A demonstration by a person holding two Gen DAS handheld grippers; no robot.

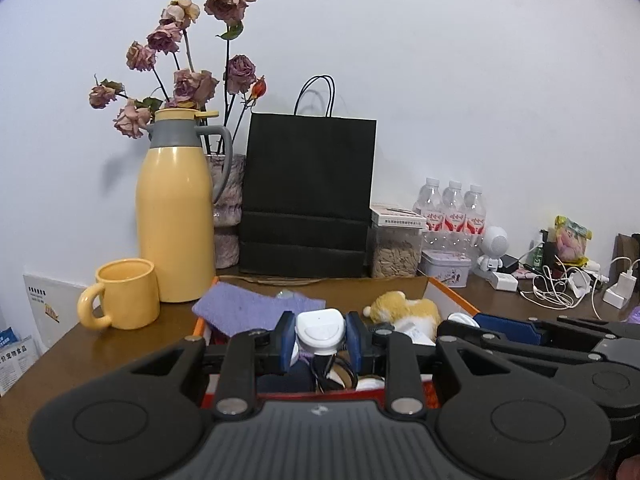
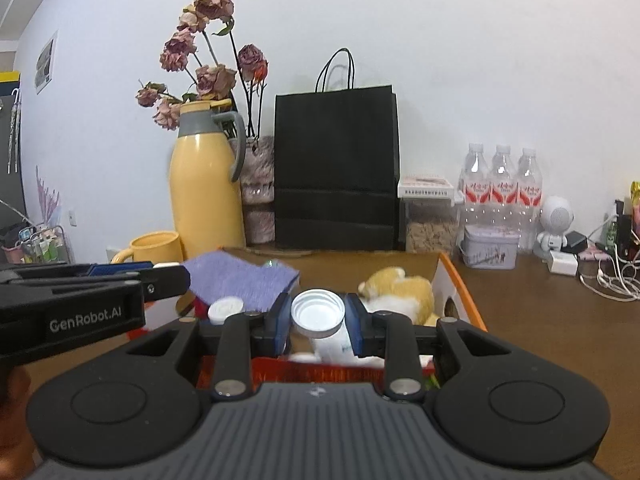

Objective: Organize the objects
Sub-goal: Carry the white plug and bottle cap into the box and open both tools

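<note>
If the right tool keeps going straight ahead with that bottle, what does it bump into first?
Probably the plush toy in the box, just past the right tool and its bottle. Depth is hard to judge; the black bag stands farther behind.

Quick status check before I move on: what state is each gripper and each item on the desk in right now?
left gripper: shut on white plastic device
right gripper: shut on white-capped bottle
cardboard box: open, holding purple cloth and plush toy
yellow thermos: upright, lid on
yellow mug: upright
black paper bag: standing, handles up
water bottles: upright, capped
roses: dried
</note>
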